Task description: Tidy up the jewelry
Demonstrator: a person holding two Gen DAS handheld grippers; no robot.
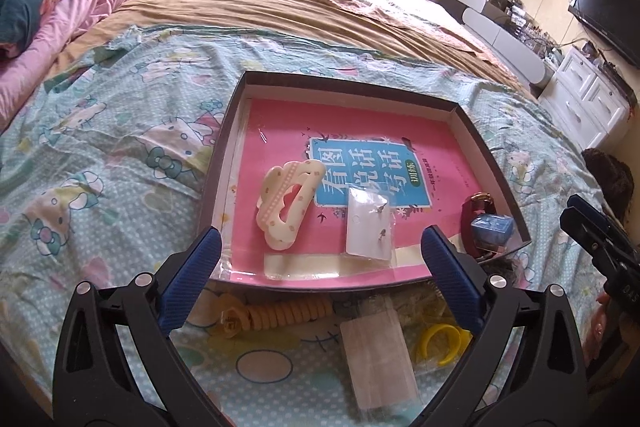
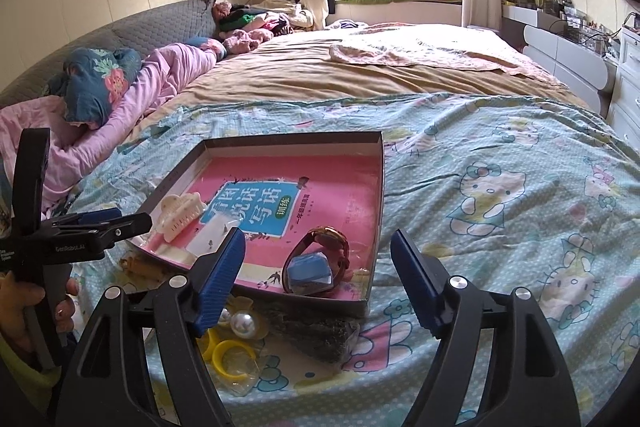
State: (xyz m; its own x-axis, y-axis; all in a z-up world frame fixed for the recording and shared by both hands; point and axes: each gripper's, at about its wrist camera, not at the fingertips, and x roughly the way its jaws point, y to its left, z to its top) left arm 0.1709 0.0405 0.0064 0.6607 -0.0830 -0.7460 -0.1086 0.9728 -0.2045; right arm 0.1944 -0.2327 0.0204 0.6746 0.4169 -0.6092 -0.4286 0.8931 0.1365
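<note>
A shallow dark box (image 1: 352, 79) (image 2: 374, 187) with a pink book as its floor lies on the bed. In it lie a cream hair claw (image 1: 290, 201) (image 2: 180, 217), a white earring card in a clear bag (image 1: 368, 227) (image 2: 210, 237), and a red watch around a blue block (image 1: 486, 223) (image 2: 316, 263). My left gripper (image 1: 320, 251) is open and empty over the box's near edge. My right gripper (image 2: 318, 251) is open and empty beside the watch. In front of the box lie a yellow coil hair tie (image 1: 280, 315), a clear packet (image 1: 378, 361), yellow rings (image 1: 442, 341) (image 2: 230, 355) and pearl earrings (image 2: 242, 323).
The bed has a Hello Kitty sheet (image 2: 500, 195), a tan blanket (image 1: 260, 3), and pink bedding (image 1: 80, 11) at the left. White drawers (image 1: 588, 99) and a TV (image 1: 608, 11) stand at the right. The right gripper shows in the left wrist view (image 1: 600, 231).
</note>
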